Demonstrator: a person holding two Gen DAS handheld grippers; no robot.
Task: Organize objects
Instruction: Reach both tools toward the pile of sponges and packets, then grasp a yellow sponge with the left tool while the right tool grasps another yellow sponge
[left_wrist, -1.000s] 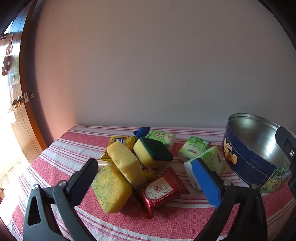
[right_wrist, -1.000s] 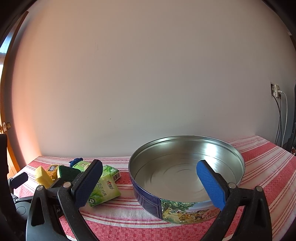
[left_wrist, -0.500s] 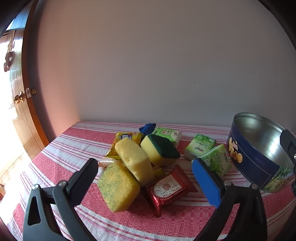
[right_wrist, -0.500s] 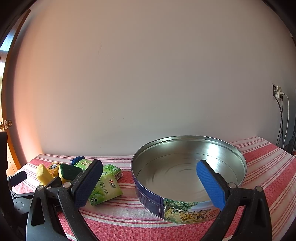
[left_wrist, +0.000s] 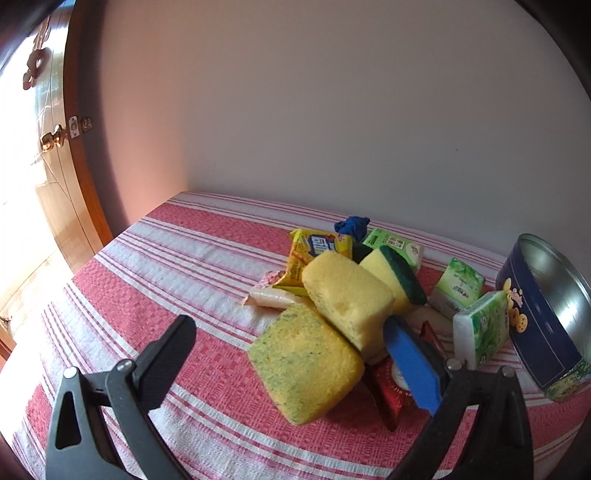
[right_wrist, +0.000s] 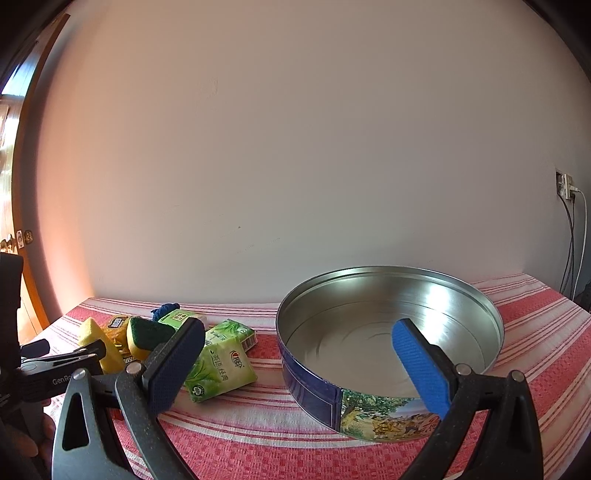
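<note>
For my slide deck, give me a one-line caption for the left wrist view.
Open left gripper nears a speckled yellow sponge in a pile of sponges and packets, blue tin at right.

Table (left_wrist: 177, 266) with red-and-white striped cloth.
On it: sponges (left_wrist: 306, 365), snack packets (left_wrist: 314, 251), tissue packs (left_wrist: 480, 332) in a heap left; round tin (right_wrist: 388, 369) right.

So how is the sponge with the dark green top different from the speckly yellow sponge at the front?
The green-topped sponge has a dark green scrubbing layer; the speckled sponge is yellow with green flecks and shows no such layer. The green-topped sponge sits further back in the pile, while the speckled sponge lies nearest the left gripper, between its open fingers. Both are yellow foam blocks, tilted in the same heap.
</note>
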